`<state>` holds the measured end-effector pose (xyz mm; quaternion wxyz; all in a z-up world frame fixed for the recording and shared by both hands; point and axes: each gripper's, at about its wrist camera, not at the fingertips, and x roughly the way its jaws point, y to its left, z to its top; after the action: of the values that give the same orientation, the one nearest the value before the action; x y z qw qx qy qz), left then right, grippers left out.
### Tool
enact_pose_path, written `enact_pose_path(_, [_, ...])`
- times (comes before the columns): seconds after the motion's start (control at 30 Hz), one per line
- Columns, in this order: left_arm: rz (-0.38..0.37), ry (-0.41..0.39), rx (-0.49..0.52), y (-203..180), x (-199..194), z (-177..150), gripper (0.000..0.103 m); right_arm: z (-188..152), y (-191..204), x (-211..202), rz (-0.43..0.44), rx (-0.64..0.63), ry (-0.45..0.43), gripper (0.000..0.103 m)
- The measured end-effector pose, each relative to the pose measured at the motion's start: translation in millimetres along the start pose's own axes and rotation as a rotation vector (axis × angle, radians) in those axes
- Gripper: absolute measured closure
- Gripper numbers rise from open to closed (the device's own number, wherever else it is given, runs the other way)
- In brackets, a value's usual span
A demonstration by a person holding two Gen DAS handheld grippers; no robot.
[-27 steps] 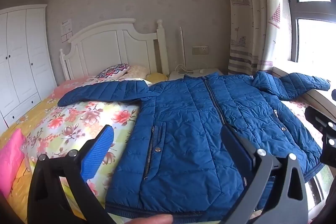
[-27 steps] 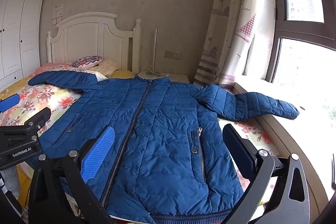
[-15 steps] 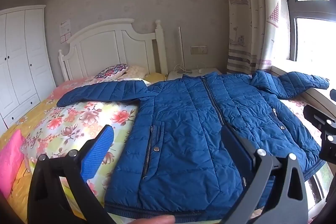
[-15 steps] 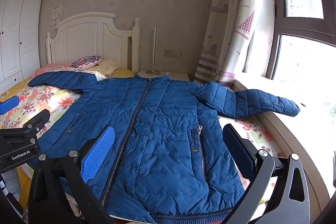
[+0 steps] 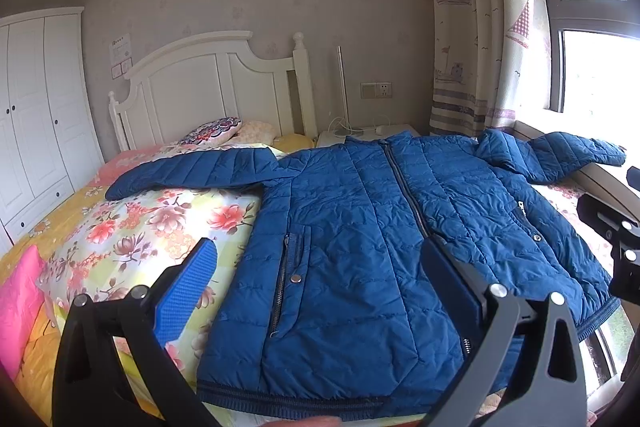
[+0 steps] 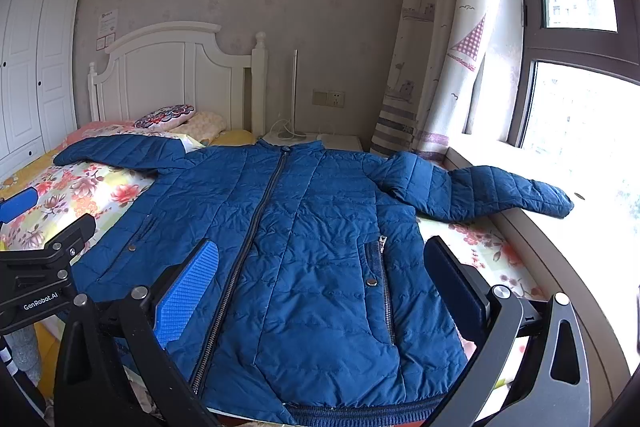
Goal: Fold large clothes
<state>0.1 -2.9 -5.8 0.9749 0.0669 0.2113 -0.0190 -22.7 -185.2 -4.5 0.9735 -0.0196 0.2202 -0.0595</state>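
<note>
A blue quilted jacket (image 5: 360, 227) (image 6: 304, 235) lies flat and zipped on the bed, front up, hem toward me, both sleeves spread out sideways. Its left sleeve (image 5: 192, 171) rests on the floral quilt; its right sleeve (image 6: 492, 191) reaches onto the window sill. My left gripper (image 5: 320, 267) hovers open above the jacket's lower left part, nothing between its fingers. My right gripper (image 6: 320, 267) hovers open above the lower right part near the pocket zip, also holding nothing. Each gripper shows at the edge of the other's view.
A floral quilt (image 5: 140, 227) covers the bed, with a pink pillow (image 5: 16, 299) at the near left. A white headboard (image 5: 208, 87), pillows and a nightstand (image 6: 320, 141) stand at the far end. A curtain (image 6: 440, 47) and window sill (image 6: 540, 227) run along the right.
Both views have shifted only slightly; the jacket lies as before and both grippers stay open above its hem.
</note>
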Motion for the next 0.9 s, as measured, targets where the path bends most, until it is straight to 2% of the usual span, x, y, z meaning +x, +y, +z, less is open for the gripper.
enact_pose_path(0.9, [0.001, 0.005, -0.002, 3.5, 0.1, -4.4, 0.002, -1.7, -0.8, 2.4, 0.016, 0.009, 0.014, 0.005])
